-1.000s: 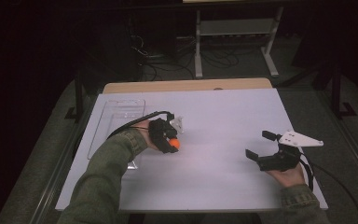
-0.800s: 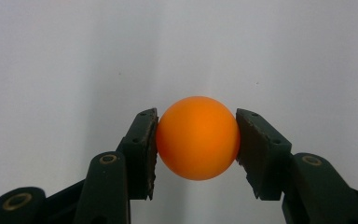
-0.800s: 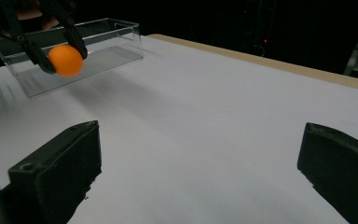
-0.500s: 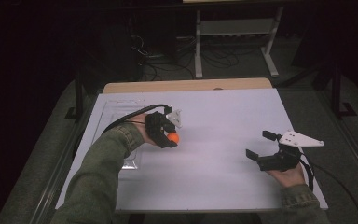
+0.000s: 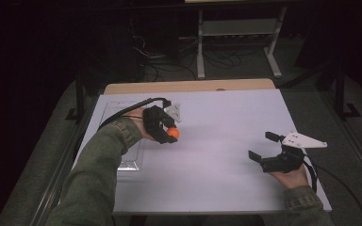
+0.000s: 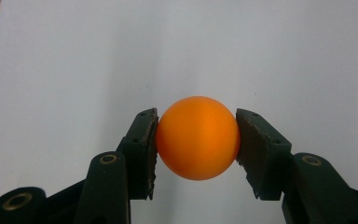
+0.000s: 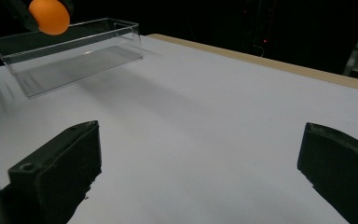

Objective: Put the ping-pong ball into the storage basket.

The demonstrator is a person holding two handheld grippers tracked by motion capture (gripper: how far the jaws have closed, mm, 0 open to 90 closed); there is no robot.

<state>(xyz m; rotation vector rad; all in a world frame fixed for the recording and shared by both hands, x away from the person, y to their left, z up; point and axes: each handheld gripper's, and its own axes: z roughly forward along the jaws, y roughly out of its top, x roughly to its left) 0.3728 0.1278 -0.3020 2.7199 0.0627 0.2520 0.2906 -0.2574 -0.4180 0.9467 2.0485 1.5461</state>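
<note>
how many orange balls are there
1. The orange ball is clamped between the pads of the left gripper, held above the white table beside the clear box. The left arm covers part of the box, so another could be hidden there.

Orange ball [image 6: 198,138], black grippers, white table sheet [image 5: 217,155], clear box [image 7: 70,51], sleeves perhaps olive green [image 5: 94,174].

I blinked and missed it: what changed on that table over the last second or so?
The left claw, shut on the orange ball, rose off the white table and drifted slightly toward the clear tray. Its grip stayed the same. The right claw stayed put, open and holding nothing.
</note>
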